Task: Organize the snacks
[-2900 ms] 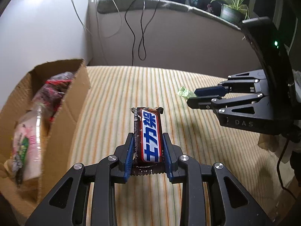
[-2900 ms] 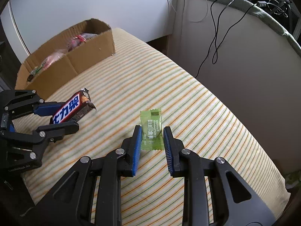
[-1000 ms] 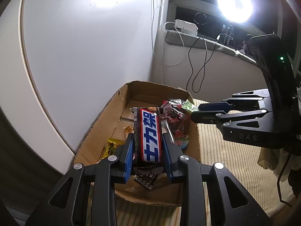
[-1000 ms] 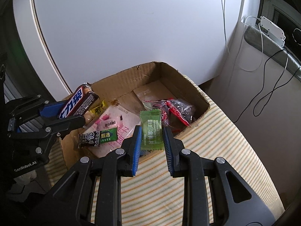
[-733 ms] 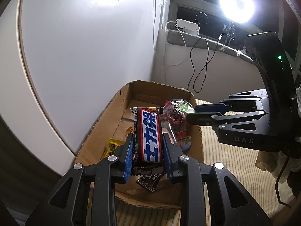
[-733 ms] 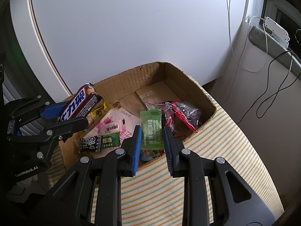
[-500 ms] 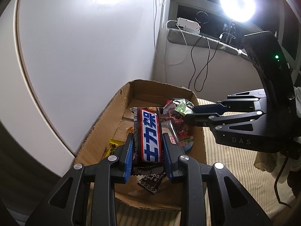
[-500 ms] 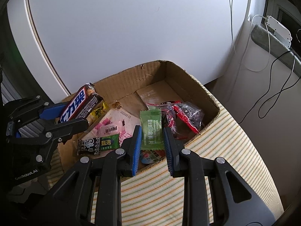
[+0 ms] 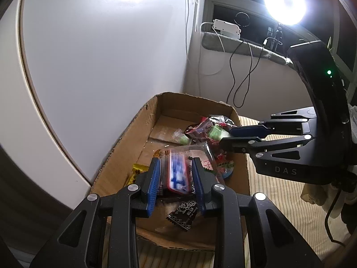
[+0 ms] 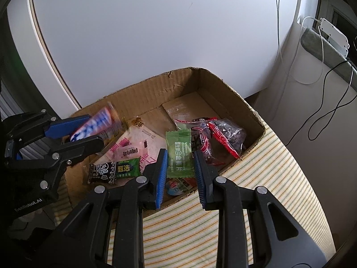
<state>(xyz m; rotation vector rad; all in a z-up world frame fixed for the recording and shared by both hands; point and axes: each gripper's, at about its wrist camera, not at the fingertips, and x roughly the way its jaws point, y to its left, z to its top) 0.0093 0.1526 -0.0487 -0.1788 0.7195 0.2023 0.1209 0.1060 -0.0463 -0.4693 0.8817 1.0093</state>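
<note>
An open cardboard box [image 9: 125,143] [image 10: 223,89] holds several snack packets. My left gripper [image 9: 176,176] [image 10: 93,131] hangs over its near end with jaws parted, and the red-and-blue chocolate bar [image 9: 177,175] [image 10: 96,127] between them is motion-blurred, slipping down out of the grip. My right gripper [image 10: 180,165] [image 9: 225,135] is over the box's right side, shut on a green candy packet [image 10: 179,154] [image 9: 215,131].
In the box lie a pink-and-white packet [image 10: 131,149], a black-and-green packet [image 10: 113,169], a red-edged clear bag [image 10: 225,136] and a yellow wrapper [image 9: 137,172]. The box sits on a striped cloth [image 10: 256,178] against a white wall. Cables [image 9: 243,76] hang behind.
My left jaws have opened and the chocolate bar, held firmly before, is now dropping toward the box. My right gripper has moved a little further over the box with the green packet.
</note>
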